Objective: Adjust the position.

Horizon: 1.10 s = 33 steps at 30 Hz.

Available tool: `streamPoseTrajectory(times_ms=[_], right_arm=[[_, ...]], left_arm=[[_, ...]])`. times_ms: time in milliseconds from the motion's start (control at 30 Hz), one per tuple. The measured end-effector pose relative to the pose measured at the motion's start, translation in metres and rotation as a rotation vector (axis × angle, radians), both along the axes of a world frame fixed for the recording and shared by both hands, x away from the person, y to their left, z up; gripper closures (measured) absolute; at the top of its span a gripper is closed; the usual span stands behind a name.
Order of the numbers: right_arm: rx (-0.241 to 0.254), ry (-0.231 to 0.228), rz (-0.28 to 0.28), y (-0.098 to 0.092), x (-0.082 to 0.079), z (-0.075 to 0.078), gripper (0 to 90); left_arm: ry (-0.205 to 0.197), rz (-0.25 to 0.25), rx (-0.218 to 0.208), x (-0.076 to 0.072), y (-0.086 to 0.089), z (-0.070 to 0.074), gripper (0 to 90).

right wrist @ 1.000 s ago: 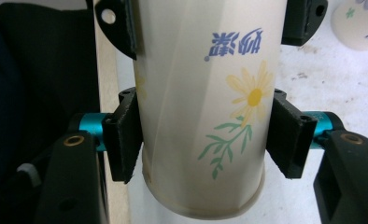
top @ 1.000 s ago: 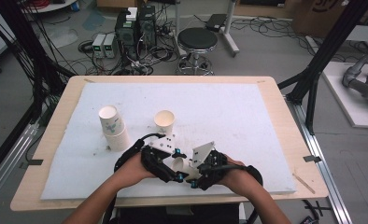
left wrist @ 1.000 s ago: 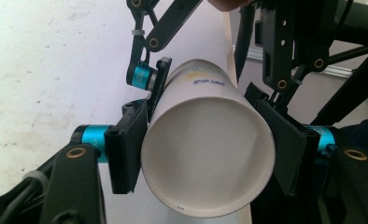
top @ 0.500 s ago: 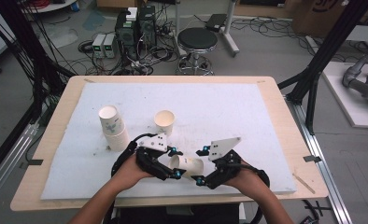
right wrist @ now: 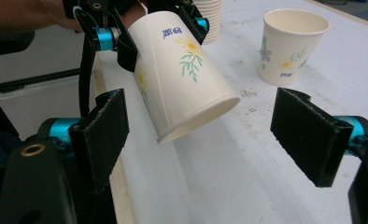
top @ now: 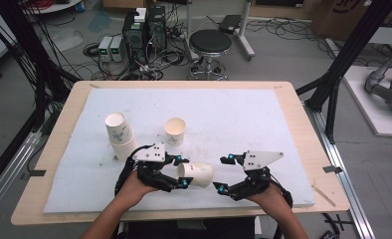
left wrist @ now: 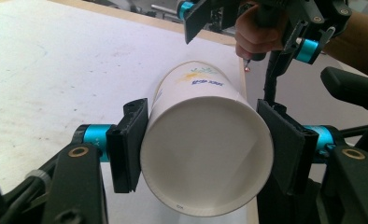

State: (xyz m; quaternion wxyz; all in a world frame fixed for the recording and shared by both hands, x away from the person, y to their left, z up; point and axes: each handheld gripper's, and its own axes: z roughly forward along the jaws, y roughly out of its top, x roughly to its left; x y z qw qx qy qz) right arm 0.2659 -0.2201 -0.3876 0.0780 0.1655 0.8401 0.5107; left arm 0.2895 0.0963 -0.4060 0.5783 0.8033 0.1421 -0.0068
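The left gripper (top: 181, 172), seen from the high view, clasps a white paper cup with a flower print (top: 196, 175) that lies on its side above the near middle of the white foam board (top: 244, 117) covering the light wooden table (top: 303, 119). The cup's wide mouth points right, toward the right gripper (top: 225, 173), whose jaws stand spread with nothing between them, just right of the cup and apart from it. Farther off, left of centre, a second white paper cup (top: 174, 131) stands upright and alone. To its left a stack of white paper cups (top: 119, 134) stands near the left gripper's far side. A round black stool (top: 210, 42) stands on the floor beyond the far edge of the table.

In the left gripper view, the left gripper (left wrist: 205, 144) has its two black pads pressed against opposite sides of the flower-print cup (left wrist: 205, 158) close to its base, the closed round bottom facing the camera. The right gripper (left wrist: 252, 28) shows beyond the cup's far end, held by a hand (left wrist: 254, 35).

In the right gripper view, the right gripper (right wrist: 203, 140) is released, its pads wide apart. The flower-print cup (right wrist: 182, 74) hangs tilted, mouth toward the camera and downward, gripped near its base by the left gripper (right wrist: 156, 32). The lone upright cup (right wrist: 292, 44) stands farther right on the board, and the stack of cups (right wrist: 210, 14) shows beyond.
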Motion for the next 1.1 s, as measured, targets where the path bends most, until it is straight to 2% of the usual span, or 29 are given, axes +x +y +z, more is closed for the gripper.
streamPoseTrajectory(times_ms=[167,300,533,700,833,1100], right_arm=[[0.047,-0.014,-0.015,-0.006,-0.002,-0.004,19.8],[0.082,-0.018,-0.029,-0.011,-0.004,-0.008,19.8],[0.102,-0.020,-0.024,-0.012,-0.004,-0.012,19.9],[0.106,-0.007,-0.009,-0.011,-0.003,-0.016,19.9],[0.121,0.006,0.005,-0.011,-0.003,-0.018,20.0],[0.147,0.014,0.048,-0.005,-0.003,-0.018,20.0]], left_arm=[[-0.009,0.013,-0.037,-0.001,0.004,-0.002,36.7],[-0.025,0.029,-0.088,-0.003,0.008,-0.002,36.8],[-0.048,0.032,-0.149,-0.005,0.013,0.002,36.8],[-0.060,0.013,-0.155,-0.006,0.013,0.005,36.7],[-0.059,-0.010,-0.182,-0.008,0.013,0.007,36.7],[-0.057,-0.041,-0.193,-0.010,0.007,0.008,36.7]])
